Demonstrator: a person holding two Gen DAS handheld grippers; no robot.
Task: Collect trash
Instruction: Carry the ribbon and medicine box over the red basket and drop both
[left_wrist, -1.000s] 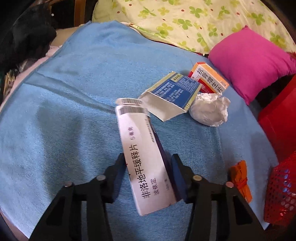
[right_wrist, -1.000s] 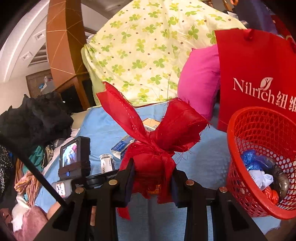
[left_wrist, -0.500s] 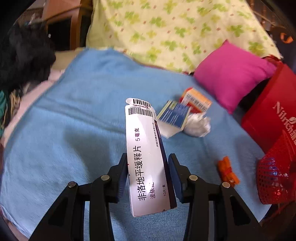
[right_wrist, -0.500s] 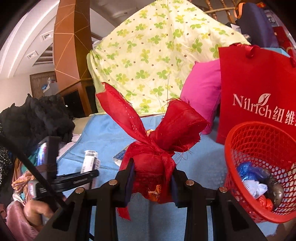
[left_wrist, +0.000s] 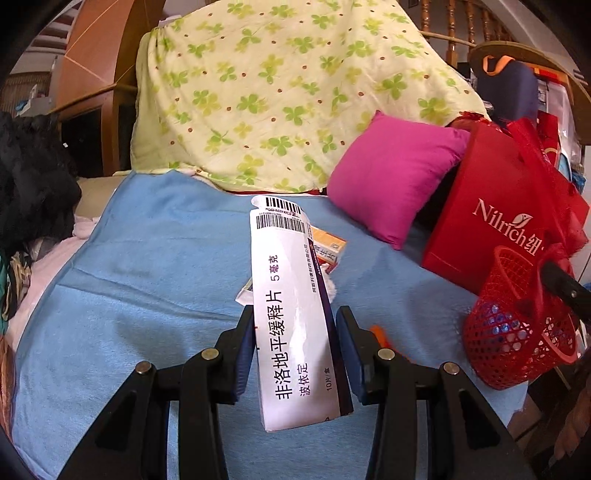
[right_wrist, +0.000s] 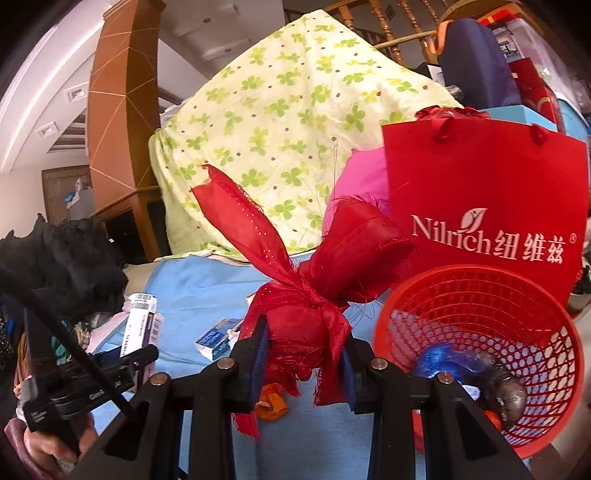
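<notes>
You get soft, even daylight in both views — bright enough, no hard shadows on the blue blanket (left_wrist: 155, 280). Glare streaks down the white medicine box (left_wrist: 295, 314) in your left view, washing out part of its print. Left of the clover-print sheet (right_wrist: 280, 122), the ceiling (right_wrist: 44, 85) burns nearly white. Fisheye bending curves everything toward the black corners, and the red basket (left_wrist: 517, 332) near the frame edge looks slightly smeared.
</notes>
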